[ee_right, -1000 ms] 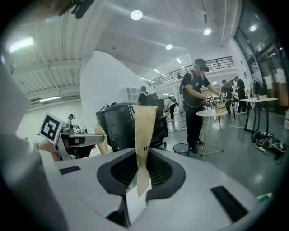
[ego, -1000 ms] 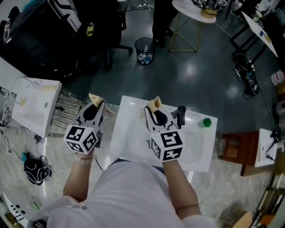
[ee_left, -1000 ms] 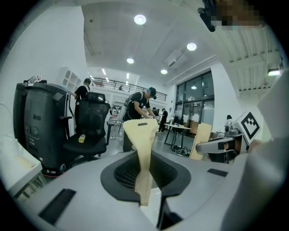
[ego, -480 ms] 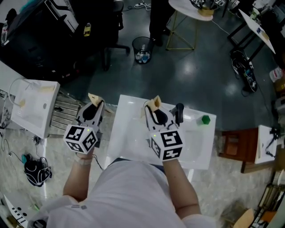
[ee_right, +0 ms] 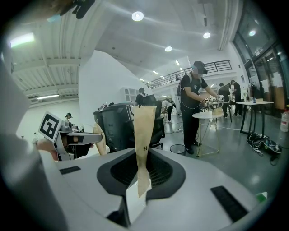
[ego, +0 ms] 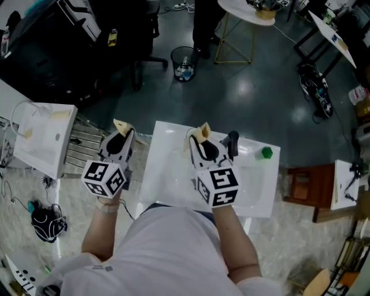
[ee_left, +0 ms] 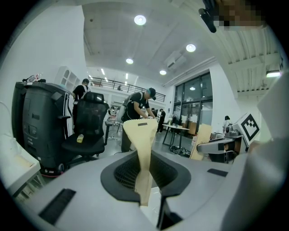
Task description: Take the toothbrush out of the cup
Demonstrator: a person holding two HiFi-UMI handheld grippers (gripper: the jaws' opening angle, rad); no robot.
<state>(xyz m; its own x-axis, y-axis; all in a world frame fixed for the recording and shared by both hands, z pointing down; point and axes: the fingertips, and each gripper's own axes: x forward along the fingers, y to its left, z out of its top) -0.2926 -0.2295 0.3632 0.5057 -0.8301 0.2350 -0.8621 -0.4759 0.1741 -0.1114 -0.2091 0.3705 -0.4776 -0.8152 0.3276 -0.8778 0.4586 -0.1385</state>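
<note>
Grippers side by side in a person's hands, seen from above at the near side of a white table (ego: 167,179). Tan jaws of the left gripper (ego: 122,125) pressed together into one thin strip, nothing pinched between them; tips out past the table's left edge, above a grey barred rack (ego: 84,144) and beside a white box (ego: 46,136). Jaws of the right gripper (ego: 202,132) likewise flat against each other and empty, tips over the table's far edge. Marker cubes at the back of both, close to the wearer's white shirt (ego: 167,254). Dark cup (ego: 233,144) upright on the table just right of the right gripper's tips, near but not touching. Toothbrush not told apart from the dark cup at this size. Small green block (ego: 266,153) further right on the same table, apart from the cup. Beyond the table, dark glossy floor (ego: 243,98) with a round wastebasket (ego: 184,62), a black office chair (ee_left: 90,122) and a round side table (ego: 248,14) on thin legs. Standing person (ee_right: 194,103) at that side table in the right gripper view.
</note>
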